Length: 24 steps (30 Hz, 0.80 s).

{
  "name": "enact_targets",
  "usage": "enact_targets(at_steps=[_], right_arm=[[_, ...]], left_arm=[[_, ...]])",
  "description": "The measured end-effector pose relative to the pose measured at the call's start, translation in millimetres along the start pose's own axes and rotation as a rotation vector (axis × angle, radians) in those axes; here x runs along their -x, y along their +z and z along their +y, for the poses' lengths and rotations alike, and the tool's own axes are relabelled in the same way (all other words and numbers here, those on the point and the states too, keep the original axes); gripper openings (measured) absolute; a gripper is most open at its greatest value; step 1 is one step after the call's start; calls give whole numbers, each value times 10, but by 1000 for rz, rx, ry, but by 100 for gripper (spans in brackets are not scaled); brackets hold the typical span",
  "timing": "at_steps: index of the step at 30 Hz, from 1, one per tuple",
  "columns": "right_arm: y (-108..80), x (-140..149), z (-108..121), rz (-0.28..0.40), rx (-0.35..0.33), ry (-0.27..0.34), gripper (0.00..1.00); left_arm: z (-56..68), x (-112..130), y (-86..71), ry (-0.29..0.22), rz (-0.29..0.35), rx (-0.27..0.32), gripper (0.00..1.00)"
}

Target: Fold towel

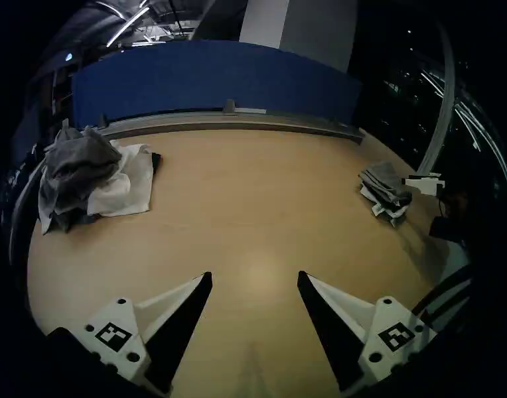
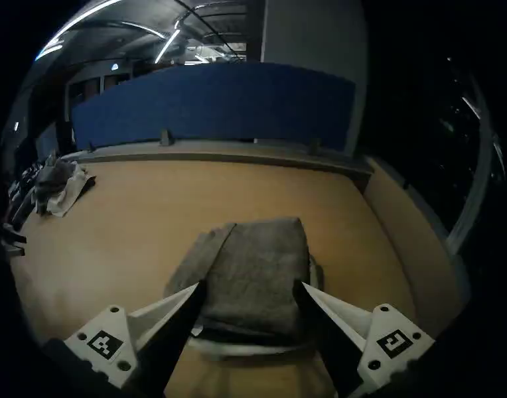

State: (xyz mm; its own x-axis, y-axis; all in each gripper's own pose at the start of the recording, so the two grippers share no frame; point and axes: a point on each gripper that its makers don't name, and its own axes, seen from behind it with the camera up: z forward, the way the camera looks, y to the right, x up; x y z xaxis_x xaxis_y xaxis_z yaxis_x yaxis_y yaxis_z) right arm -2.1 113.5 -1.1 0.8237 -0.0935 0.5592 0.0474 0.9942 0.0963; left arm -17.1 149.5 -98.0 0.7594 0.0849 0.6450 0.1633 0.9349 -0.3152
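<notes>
1. Left tongs point(image 1: 253, 278) spread wide, gripping nothing, hovering over bare desk point(image 1: 253, 199); right tongs point(image 2: 250, 286) spread too, fingers flanking the folded grey towel point(image 2: 257, 272), not pinching it as far as I can tell.
2. That towel looks finished; it tops a small stack point(image 1: 385, 189) at three o'clock in the left gripper view, and sits dead centre in the right gripper view.
3. Work remains, I'd judge; a crumpled heap point(image 1: 87, 179) of grey and white cloth waits at ten o'clock, well apart from the stack.
4. The folded towel is thick, nubby and fairly square; a lower grey layer pokes out toward eight o'clock; white cloth shows beneath.
</notes>
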Motion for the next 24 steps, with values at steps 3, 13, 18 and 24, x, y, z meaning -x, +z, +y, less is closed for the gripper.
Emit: enact_targets(at_steps=[3,13,18,24], right_arm=[[-88,-69,-16,22,0,8,100],[-365,-324,-322,118,-39,38,100],[-508,-468,-576,190,-64,63,100],[-692,-692,-800,317,-64,93,100]], left_arm=[[0,-9,0,-2,5,2,95],[-10,-79,19,5,49,-2,95],[-9,-221,8,-4,105,-5,96],[-48,-386,-3,3,176,-15,96]])
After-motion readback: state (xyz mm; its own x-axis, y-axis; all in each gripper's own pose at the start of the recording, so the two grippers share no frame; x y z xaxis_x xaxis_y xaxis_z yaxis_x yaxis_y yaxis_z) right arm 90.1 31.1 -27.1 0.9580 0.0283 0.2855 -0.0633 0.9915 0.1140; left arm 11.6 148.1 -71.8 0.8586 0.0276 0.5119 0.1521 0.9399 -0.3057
